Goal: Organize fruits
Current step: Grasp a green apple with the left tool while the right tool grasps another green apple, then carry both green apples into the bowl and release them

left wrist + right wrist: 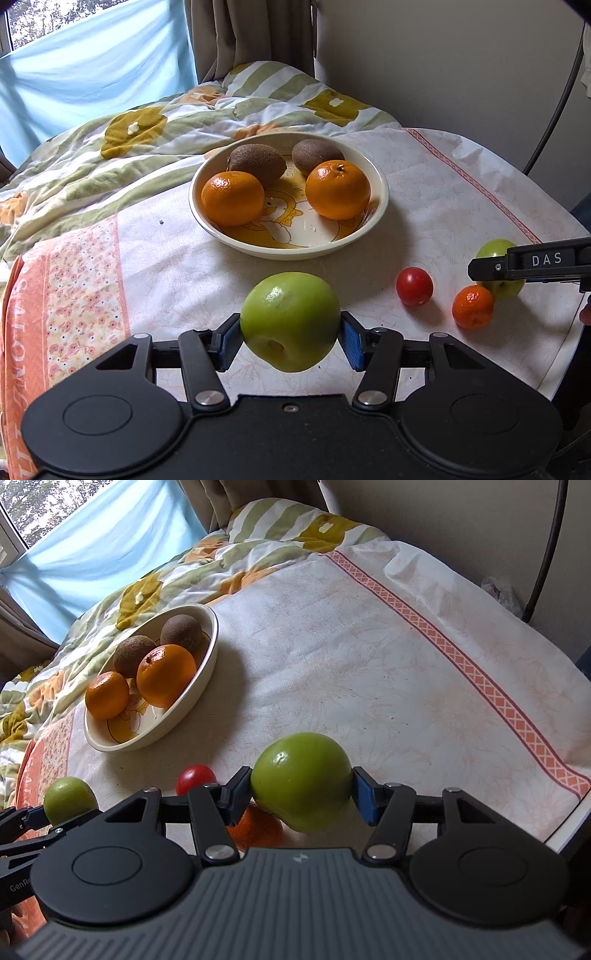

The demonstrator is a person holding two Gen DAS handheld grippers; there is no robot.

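My left gripper point(290, 332) is shut on a green apple point(290, 321) and holds it above the cloth, in front of the cream bowl point(380, 184). The bowl holds two oranges point(232, 197) and two kiwis point(258, 162). My right gripper point(301, 797) is shut on a second green apple point(303, 790), which also shows in the left wrist view point(498, 251) at the right. A red tomato point(414, 286) and a small mandarin point(472, 306) lie on the cloth between the grippers. In the right wrist view the bowl point(210, 646) is far left.
The table is covered with a white cloth point(443, 192) with an orange border. A rumpled green-striped quilt point(110, 155) lies behind the bowl. A wall and a dark cable point(554, 110) are at the right. The table edge runs along the right.
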